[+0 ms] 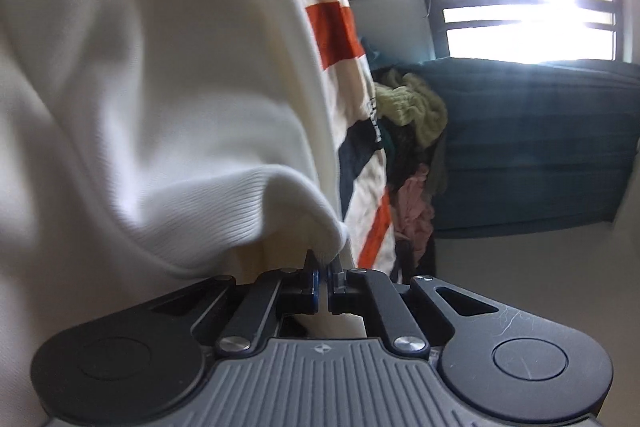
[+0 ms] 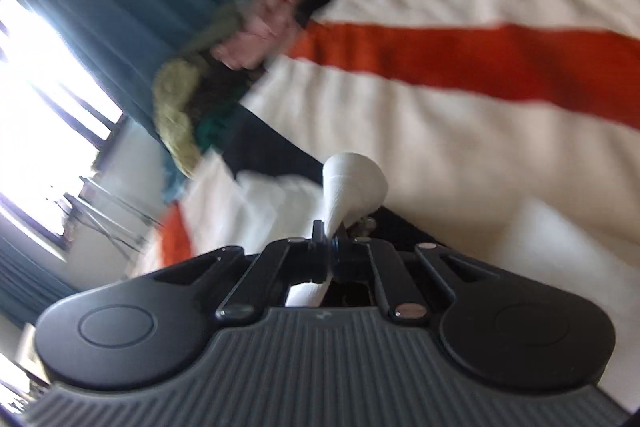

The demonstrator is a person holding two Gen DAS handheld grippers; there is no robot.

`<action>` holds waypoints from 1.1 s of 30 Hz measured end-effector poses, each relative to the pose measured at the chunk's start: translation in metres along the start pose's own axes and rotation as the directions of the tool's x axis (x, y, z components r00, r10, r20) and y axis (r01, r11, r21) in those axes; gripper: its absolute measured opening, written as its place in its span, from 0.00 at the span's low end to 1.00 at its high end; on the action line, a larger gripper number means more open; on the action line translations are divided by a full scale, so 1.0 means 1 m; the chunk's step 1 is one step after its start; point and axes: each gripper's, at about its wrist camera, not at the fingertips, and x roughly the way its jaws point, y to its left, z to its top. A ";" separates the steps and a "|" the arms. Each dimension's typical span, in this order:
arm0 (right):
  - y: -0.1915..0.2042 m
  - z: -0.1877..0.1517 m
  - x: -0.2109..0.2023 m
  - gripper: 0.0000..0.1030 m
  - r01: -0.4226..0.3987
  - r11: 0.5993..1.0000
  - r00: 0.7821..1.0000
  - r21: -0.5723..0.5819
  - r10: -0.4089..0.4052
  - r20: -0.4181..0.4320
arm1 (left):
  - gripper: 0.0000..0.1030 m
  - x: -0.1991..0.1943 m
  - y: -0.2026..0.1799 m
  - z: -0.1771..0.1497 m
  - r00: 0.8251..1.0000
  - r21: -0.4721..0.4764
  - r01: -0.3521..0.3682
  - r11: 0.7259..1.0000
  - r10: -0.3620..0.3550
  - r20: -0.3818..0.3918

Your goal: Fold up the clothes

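Left wrist view shows your left gripper (image 1: 325,263) pinching the white garment's (image 1: 160,67) ribbed edge; your right gripper (image 2: 329,231) pinches another corner, cloth hanging between them over the striped blanket (image 2: 480,59).

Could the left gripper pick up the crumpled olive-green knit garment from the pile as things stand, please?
Probably not: the left gripper is shut on the white ribbed garment, and the olive-green knit garment lies apart.

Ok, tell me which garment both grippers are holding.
The white ribbed garment: the left gripper and right gripper are each shut on it. The olive and pink clothes lie untouched in the pile.
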 end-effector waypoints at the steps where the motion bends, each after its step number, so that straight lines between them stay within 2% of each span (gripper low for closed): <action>1: 0.001 0.001 -0.007 0.05 -0.004 1.000 1.000 -0.009 0.004 0.013 | 0.04 -0.002 -0.001 0.000 1.000 0.009 0.002 1.000 -0.002 0.000; 6: 0.017 0.007 -0.040 0.05 -0.040 0.996 0.993 -0.079 0.048 0.106 | 0.06 -0.014 -0.015 -0.010 1.000 0.115 -0.002 0.993 0.000 0.021; 8: 0.010 0.002 -0.038 0.05 0.001 0.997 0.996 -0.077 0.006 0.086 | 0.07 -0.015 -0.019 -0.015 0.999 0.145 -0.014 0.989 0.009 0.035; 11: -0.015 -0.008 -0.020 0.06 0.102 0.995 0.994 -0.003 -0.102 -0.042 | 0.09 -0.008 -0.016 -0.019 0.999 0.144 -0.037 0.989 0.033 0.027; 12: -0.021 -0.009 -0.019 0.06 0.098 0.995 0.994 0.015 -0.097 -0.052 | 0.10 -0.005 -0.015 -0.019 0.999 0.134 -0.042 0.990 0.039 0.025; 15: -0.014 -0.005 -0.032 0.12 0.097 0.995 0.995 0.004 -0.097 0.014 | 0.13 0.000 -0.011 -0.021 0.999 0.116 -0.043 0.992 0.041 0.020; 16: -0.008 -0.003 -0.037 0.16 0.110 0.994 0.993 -0.014 -0.109 0.045 | 0.13 0.001 -0.011 -0.022 0.999 0.116 -0.037 0.993 0.035 0.019; 17: -0.003 -0.003 -0.043 0.30 0.129 0.991 0.988 -0.019 -0.127 0.084 | 0.13 0.003 -0.011 -0.023 0.999 0.117 -0.033 0.993 0.031 0.018; 18: 0.002 -0.003 -0.049 0.51 0.149 0.989 0.981 -0.020 -0.146 0.125 | 0.11 0.004 -0.012 -0.024 0.999 0.121 -0.032 0.992 0.030 0.018; 19: 0.009 -0.004 -0.053 0.62 0.164 0.986 0.973 -0.028 -0.158 0.166 | 0.04 0.006 -0.013 -0.025 0.999 0.123 -0.034 0.992 0.032 0.022; 20: 0.016 -0.006 -0.058 0.76 0.178 0.983 0.964 -0.037 -0.167 0.207 | 0.05 0.005 -0.014 -0.027 0.999 0.127 -0.037 0.991 0.033 0.029; 21: 0.023 -0.007 -0.051 0.78 0.178 0.983 0.967 -0.042 -0.167 0.193 | 0.04 0.004 -0.015 -0.028 0.999 0.125 -0.037 0.991 0.033 0.035; 27: 0.059 -0.012 0.010 0.76 0.155 0.986 0.988 -0.063 -0.154 0.018 | 0.03 0.001 -0.015 -0.027 0.999 0.066 -0.008 0.998 0.005 0.042; 33: 0.096 -0.016 0.071 0.75 0.128 0.989 0.978 -0.080 -0.139 -0.156 | 0.02 0.003 0.000 -0.029 0.999 0.028 -0.009 1.000 0.008 0.035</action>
